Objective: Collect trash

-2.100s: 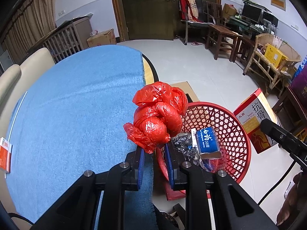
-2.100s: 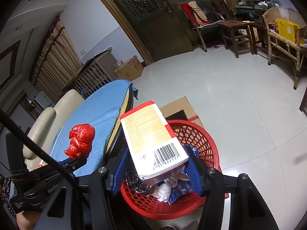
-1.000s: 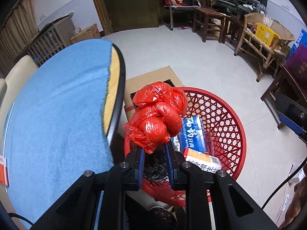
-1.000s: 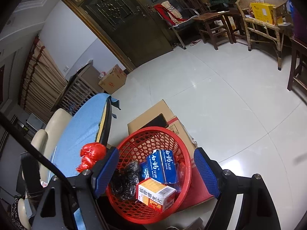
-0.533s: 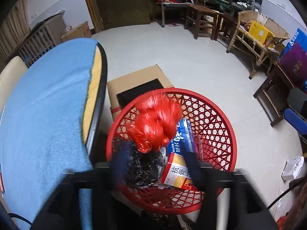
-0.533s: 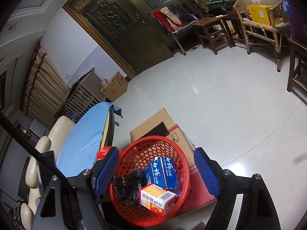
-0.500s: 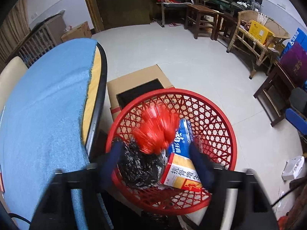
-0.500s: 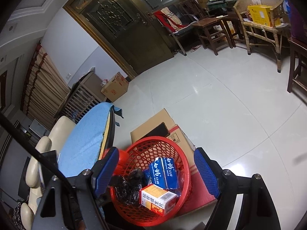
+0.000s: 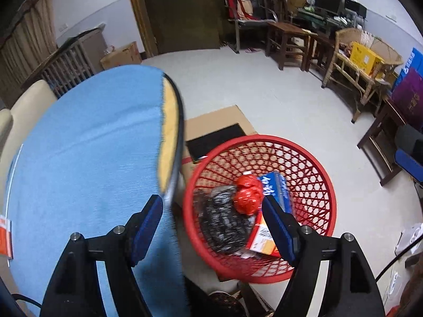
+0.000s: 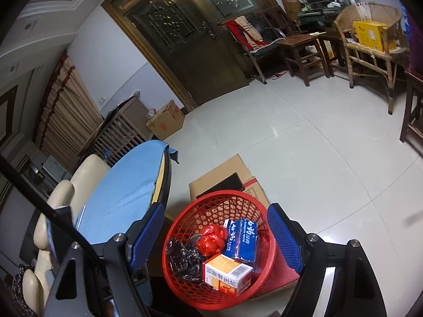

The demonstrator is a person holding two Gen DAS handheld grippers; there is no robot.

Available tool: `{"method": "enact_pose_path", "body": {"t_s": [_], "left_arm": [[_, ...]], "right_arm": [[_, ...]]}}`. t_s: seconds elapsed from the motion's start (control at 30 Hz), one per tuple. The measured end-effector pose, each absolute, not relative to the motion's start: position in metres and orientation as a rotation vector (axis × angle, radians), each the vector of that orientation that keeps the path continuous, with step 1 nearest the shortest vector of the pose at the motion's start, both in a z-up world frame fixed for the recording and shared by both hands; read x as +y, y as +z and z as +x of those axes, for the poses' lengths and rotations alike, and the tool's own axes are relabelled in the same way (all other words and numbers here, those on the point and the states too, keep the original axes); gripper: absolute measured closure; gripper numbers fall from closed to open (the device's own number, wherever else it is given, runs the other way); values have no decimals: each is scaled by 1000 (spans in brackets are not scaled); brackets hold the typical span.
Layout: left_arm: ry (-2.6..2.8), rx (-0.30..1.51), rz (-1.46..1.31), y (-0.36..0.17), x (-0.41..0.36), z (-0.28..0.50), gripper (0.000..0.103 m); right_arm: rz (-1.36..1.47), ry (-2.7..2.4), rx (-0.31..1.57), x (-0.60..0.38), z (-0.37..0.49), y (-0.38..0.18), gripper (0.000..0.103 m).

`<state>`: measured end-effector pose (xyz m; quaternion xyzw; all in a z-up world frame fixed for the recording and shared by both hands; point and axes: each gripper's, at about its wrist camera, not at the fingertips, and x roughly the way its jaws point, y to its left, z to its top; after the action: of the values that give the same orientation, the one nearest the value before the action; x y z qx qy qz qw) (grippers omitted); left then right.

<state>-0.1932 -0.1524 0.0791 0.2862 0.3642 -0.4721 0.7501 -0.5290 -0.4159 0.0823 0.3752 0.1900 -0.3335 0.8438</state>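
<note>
A red mesh basket [image 9: 314, 163] [image 10: 190, 219] stands on the floor beside the round table. Inside lie a crumpled red plastic bag [image 9: 247, 194] [image 10: 212, 241], a black plastic bag [image 9: 224, 222] [image 10: 185, 260], a blue box [image 9: 275, 189] [image 10: 242, 236] and an orange-and-white box [image 9: 263, 240] [image 10: 227, 272]. My left gripper [image 9: 214, 227] is open and empty above the basket's near-left rim and the table edge. My right gripper [image 10: 215, 237] is open and empty above the basket.
The round table with a blue cloth [image 9: 79, 158] [image 10: 124, 192] lies left of the basket. A cardboard box [image 9: 219, 124] [image 10: 224, 177] sits on the floor behind the basket. An orange packet [image 9: 4, 237] lies at the table's left edge. Wooden chairs [image 9: 288, 42] and a door [image 10: 190, 39] stand far back.
My left gripper opened and the red bag fell into the basket. The left gripper then shifted left toward the table. The right gripper stays open above the basket.
</note>
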Motion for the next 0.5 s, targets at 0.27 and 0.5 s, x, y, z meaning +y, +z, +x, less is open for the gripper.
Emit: {"method": "enact_pose_path", "body": {"t_s": [0.27,0.5], "left_arm": [[-958,740,530,102,-98,-167,21],[-889,755,463,106,-60,-142,20]], "right_arm": [[705,-671,480,-385,-502,82,19],[597,-669,546,-353,-477,82,19]]}}
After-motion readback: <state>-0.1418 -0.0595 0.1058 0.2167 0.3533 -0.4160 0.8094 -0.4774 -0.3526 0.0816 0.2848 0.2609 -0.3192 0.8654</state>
